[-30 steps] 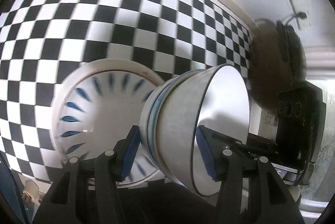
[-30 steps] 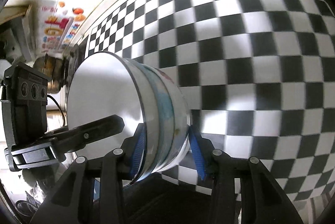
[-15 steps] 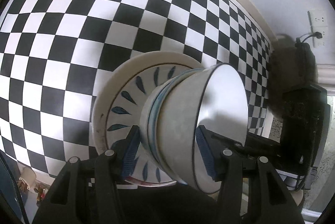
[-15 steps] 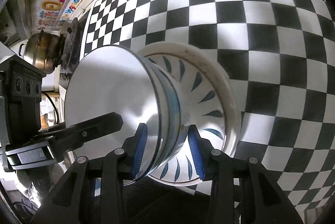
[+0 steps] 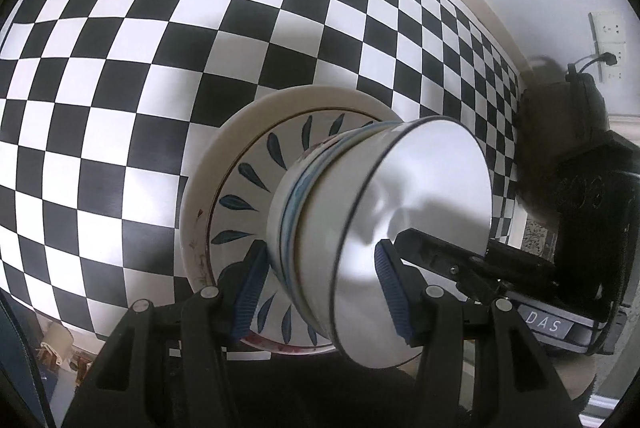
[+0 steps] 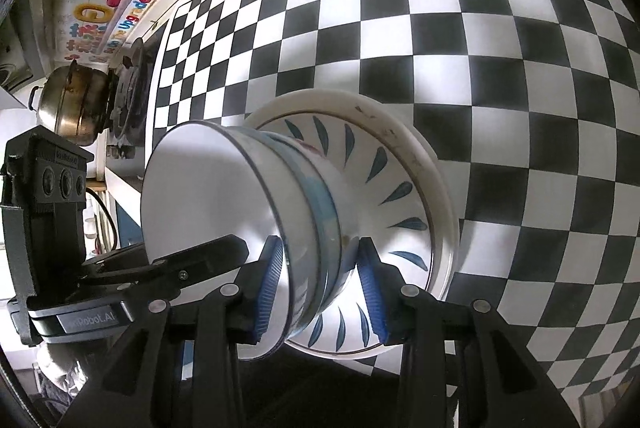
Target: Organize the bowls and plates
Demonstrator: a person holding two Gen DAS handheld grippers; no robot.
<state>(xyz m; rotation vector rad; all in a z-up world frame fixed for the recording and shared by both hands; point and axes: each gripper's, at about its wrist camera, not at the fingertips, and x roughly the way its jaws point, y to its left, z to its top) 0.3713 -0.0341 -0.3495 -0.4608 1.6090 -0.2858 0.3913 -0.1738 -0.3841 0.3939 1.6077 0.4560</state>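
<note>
A stack of nested white bowls [image 5: 360,224] with blue bands sits in the middle of a white plate with blue leaf marks [image 5: 248,188], itself on a larger cream plate [image 5: 204,180]. My left gripper [image 5: 320,292] and my right gripper [image 6: 320,284] straddle the bowl stack [image 6: 256,212] from opposite sides. In both, the blue pads stand a little off the bowl walls, with a gap showing. The leaf plate [image 6: 392,188] and cream plate [image 6: 432,168] show behind the bowls in the right wrist view. Each gripper shows in the other's view.
The plates rest on a black-and-white checkered cloth [image 5: 160,48]. A steel pot [image 6: 72,104] stands on a stove at the far left in the right wrist view. A wall socket [image 5: 608,40] is at the far right.
Both grippers carried the bowl stack over the plates and lowered it onto the leaf plate. The jaws have eased apart from the bowls.
</note>
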